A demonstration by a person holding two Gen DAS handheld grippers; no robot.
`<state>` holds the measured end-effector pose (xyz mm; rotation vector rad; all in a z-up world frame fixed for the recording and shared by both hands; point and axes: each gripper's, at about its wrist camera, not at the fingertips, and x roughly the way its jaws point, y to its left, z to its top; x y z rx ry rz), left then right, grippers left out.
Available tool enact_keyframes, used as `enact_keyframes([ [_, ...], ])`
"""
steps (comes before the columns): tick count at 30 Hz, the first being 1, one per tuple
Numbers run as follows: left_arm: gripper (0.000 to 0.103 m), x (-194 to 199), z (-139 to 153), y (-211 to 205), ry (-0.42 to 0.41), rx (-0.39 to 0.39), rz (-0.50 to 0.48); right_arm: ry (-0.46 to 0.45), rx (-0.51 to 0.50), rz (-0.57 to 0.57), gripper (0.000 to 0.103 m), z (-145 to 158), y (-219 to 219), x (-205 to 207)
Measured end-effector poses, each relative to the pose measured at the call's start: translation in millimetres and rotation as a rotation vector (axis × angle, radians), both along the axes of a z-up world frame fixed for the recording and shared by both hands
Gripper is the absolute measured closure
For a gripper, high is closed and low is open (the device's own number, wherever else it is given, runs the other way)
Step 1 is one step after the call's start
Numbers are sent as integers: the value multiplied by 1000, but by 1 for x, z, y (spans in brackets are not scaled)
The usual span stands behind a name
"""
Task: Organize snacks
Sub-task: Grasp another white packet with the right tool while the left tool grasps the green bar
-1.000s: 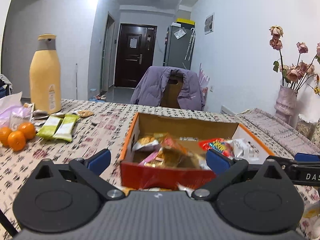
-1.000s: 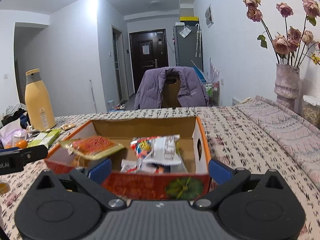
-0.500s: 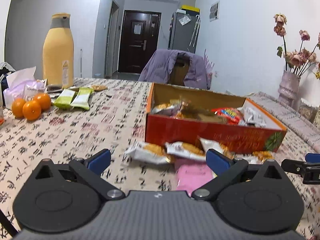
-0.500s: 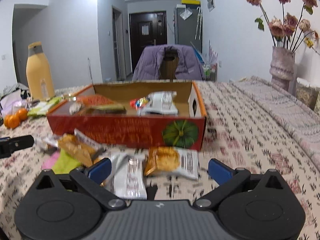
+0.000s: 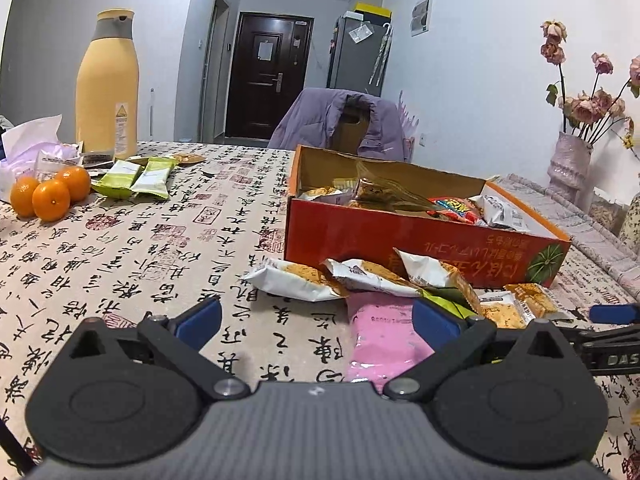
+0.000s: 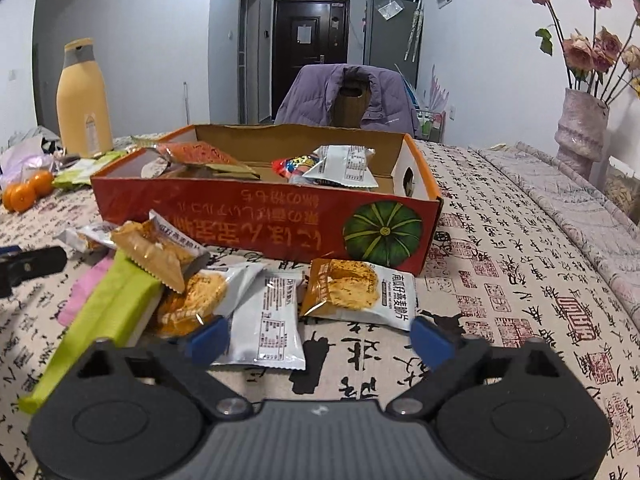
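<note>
Before the orange box [image 6: 256,216], both grippers' jaws wide and empty, pulled farther back, loose snack packets [image 6: 264,316] now nearer.

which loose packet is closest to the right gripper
The white packet lying label-up between the right gripper jaws; the other packets lie farther off.

the right gripper [image 6: 318,338] is held low over the table [image 6: 520,280], its blue fingers spread wide with nothing between them. an orange box [image 6: 264,216] is seen ahead, with snack packets lying inside. loose packets are scattered in front of it: a white packet [image 6: 266,320], an orange-and-white packet [image 6: 356,294], and a green packet [image 6: 100,320]. a yellow bottle [image 6: 84,100] is stood at far left.
</note>
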<state>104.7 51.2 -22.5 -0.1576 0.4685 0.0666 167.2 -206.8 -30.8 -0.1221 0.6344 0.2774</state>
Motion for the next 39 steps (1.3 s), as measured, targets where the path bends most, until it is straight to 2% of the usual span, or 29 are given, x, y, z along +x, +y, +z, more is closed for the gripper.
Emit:
enact_keyframes([
  [3, 0, -1, -1, 1, -1, -13, -4, 7, -3, 17, 22, 0, 5, 3],
  [5, 0, -1, -1, 2, -2, -17, -7, 5, -20, 35, 31, 0, 11, 5],
  [10, 0, -2, -1, 2, -1, -26, -16, 29, -40, 74, 43, -1, 27, 15],
  [16, 0, -2, -2, 4, 1, -43, -15, 41, -34, 105, 43, 0, 40, 21],
  [21, 0, -2, -2, 5, 3, -54, -12, 65, 33, 91, 43, 3, 39, 30],
  [31, 0, -2, -1, 7, 3, -62, -10, 84, 21, 85, 41, -3, 52, 41],
  [33, 0, -2, -1, 6, 1, -64, -11, 99, 9, 82, 39, -8, 55, 42],
  [35, 0, -2, -1, 7, 1, -67, -12, 87, 8, 64, 32, -10, 55, 42],
  [39, 0, -2, -2, 8, 3, -72, -12, 75, 20, 54, 30, -14, 52, 40],
])
